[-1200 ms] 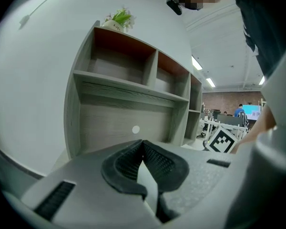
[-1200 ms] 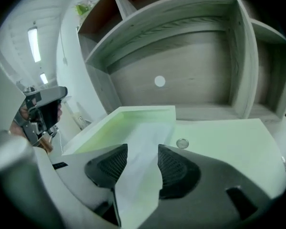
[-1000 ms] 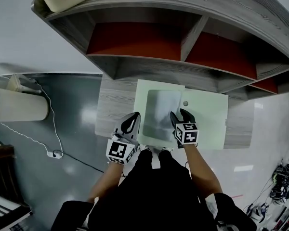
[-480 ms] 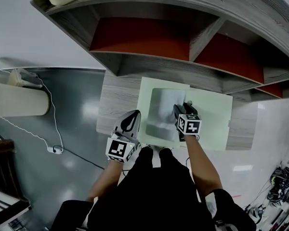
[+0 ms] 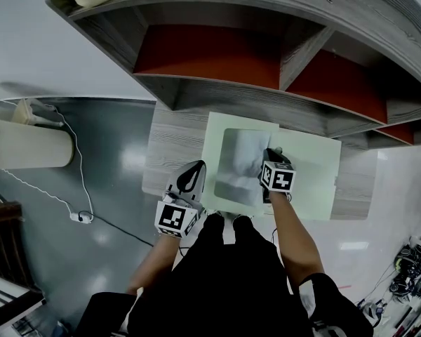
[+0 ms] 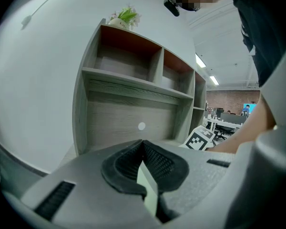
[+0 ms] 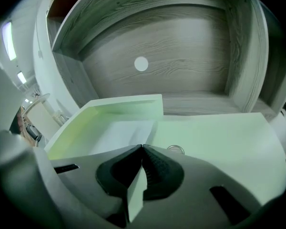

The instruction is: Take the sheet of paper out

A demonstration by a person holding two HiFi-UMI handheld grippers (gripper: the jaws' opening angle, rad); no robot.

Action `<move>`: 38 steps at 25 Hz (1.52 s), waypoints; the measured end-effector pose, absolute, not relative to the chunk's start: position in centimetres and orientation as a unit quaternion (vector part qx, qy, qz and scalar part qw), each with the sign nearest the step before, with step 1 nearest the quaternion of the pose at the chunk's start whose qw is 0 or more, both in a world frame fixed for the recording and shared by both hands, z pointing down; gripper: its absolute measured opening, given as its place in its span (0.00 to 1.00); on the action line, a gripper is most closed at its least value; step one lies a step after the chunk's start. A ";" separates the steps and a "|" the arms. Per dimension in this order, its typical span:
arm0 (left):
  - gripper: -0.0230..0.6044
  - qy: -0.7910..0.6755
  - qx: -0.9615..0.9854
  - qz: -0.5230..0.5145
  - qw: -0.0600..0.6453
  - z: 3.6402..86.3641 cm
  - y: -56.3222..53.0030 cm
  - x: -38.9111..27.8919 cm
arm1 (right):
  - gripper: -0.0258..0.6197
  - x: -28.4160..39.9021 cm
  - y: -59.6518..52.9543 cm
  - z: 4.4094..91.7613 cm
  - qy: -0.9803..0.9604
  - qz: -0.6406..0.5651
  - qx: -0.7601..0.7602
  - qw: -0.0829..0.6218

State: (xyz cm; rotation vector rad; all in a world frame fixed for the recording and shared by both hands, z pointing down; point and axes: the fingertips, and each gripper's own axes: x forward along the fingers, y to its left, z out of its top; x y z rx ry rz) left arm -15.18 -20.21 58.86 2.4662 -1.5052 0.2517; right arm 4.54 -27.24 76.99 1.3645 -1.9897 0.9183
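Note:
A flat pale green box (image 5: 309,181) lies on the grey desk, with a shallow recess in its left half. A whitish sheet of paper (image 5: 238,163) lies in that recess and shows as the pale sheet (image 7: 117,132) in the right gripper view. My right gripper (image 5: 270,153) sits at the recess's right edge. Its jaws (image 7: 142,149) are shut on a thin pale strip, seemingly the sheet's edge. A small round knob (image 7: 175,150) sits just beyond the tips. My left gripper (image 5: 191,177) is at the box's near left edge, shut (image 6: 143,144) on the green rim (image 6: 145,185).
A grey shelf unit with red back panels (image 5: 196,55) overhangs the desk (image 5: 172,146) close behind the box. A cream cylinder (image 5: 28,153) and a cable (image 5: 81,223) are on the floor to the left. The person's dark clothing fills the bottom of the head view.
My right gripper moved forward from the box's near side to the recess's right edge, and its open jaws closed. The left gripper stayed put.

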 end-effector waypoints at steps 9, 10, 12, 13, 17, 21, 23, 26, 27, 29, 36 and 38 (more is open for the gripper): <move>0.05 -0.516 0.844 0.086 0.121 58.8 -19.6 -14.8 | 0.08 5.9 -26.8 75.5 -0.740 0.316 0.528 0.269; 0.05 -0.515 0.844 0.085 0.120 58.7 -19.6 -14.7 | 0.08 6.2 -26.8 75.3 -0.740 0.312 0.531 0.269; 0.05 -0.513 0.846 0.084 0.118 58.6 -19.6 -14.5 | 0.07 6.8 -26.8 74.8 -0.740 0.303 0.536 0.270; 0.05 -0.512 0.847 0.084 0.117 58.5 -19.5 -14.3 | 0.07 7.1 -26.7 74.6 -0.740 0.299 0.538 0.272; 0.05 -0.508 0.850 0.081 0.112 58.0 -19.2 -13.3 | 0.07 8.8 -26.4 73.8 -0.738 0.282 0.548 0.276; 0.05 -0.503 0.854 0.080 0.109 57.6 -18.9 -12.3 | 0.07 10.7 -26.1 72.9 -0.735 0.265 0.560 0.276; 0.05 -0.500 0.856 0.079 0.108 57.4 -18.7 -11.9 | 0.07 11.6 -25.9 72.3 -0.732 0.256 0.568 0.277; 0.05 -0.497 0.857 0.079 0.105 57.3 -18.4 -11.4 | 0.07 12.8 -25.8 71.4 -0.731 0.241 0.575 0.276; 0.05 -0.497 0.858 0.079 0.104 57.2 -18.3 -11.3 | 0.07 13.1 -25.7 71.1 -0.732 0.236 0.577 0.275; 0.05 -0.495 0.859 0.078 0.102 57.1 -18.2 -10.9 | 0.07 13.7 -25.6 70.4 -0.733 0.225 0.581 0.273; 0.05 -0.492 0.862 0.074 0.095 56.3 -17.6 -10.0 | 0.07 15.3 -25.0 67.3 -0.739 0.179 0.594 0.263; 0.05 -0.491 0.863 0.073 0.094 56.0 -17.4 -9.7 | 0.07 15.6 -24.7 66.1 -0.742 0.162 0.597 0.259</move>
